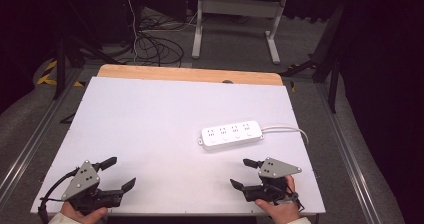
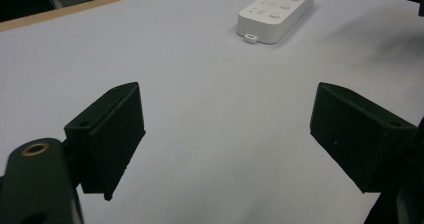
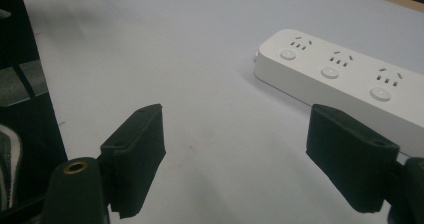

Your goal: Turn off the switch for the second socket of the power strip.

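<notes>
A white power strip (image 1: 232, 134) with several sockets and round switches lies right of the table's centre, its white cable (image 1: 287, 130) running off to the right. My left gripper (image 1: 119, 173) rests open at the front left corner, nothing between its jaws. In the left gripper view the power strip (image 2: 276, 11) lies far ahead, to the right. My right gripper (image 1: 241, 173) stands open near the front right edge, a short way in front of the strip. In the right gripper view the power strip (image 3: 345, 81) lies just beyond the right jaw.
The white tabletop (image 1: 165, 124) has a wooden strip (image 1: 190, 75) along its far edge. Metal rails (image 1: 27, 144) run along both sides. Beyond the table the floor holds tangled cables (image 1: 155, 46) and a white desk frame (image 1: 235, 19).
</notes>
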Available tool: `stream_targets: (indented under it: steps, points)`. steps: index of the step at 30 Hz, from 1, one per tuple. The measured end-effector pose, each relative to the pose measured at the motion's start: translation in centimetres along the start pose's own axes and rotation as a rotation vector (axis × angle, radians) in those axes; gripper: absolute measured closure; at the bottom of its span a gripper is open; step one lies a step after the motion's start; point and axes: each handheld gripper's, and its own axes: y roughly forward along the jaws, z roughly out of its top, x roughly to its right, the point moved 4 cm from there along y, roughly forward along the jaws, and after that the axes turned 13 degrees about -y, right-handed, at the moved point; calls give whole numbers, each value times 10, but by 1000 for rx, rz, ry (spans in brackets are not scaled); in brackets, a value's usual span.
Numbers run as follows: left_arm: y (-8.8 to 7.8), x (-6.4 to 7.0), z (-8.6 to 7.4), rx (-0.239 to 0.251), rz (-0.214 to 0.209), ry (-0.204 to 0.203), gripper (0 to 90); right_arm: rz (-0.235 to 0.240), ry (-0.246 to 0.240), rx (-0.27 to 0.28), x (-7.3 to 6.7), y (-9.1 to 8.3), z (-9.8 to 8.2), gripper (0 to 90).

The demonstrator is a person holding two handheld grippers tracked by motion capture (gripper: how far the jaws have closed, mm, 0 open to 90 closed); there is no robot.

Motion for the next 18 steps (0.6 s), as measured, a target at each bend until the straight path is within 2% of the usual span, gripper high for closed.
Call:
stream_targets:
  steps: [4,6,9,13,16,18]
  points:
    - [0,1,0,1,2,1,149,-2,1,0,0,-1,0,242]
    - [0,1,1,4,9,21,150,-2,1,3,0,-1,0,246]
    - [-1,1,1,9,17,24,152,-5,-4,1,0,-1,0,252]
    - [-2,1,1,6,16,15,153,-9,-6,1,0,-2,1,262]
    - [-3,0,3,-13,-1,-17,157,-6,-7,-2,0,-2,1,274]
    - [-4,0,3,-8,-2,-13,157,-2,-9,-4,0,-1,1,279]
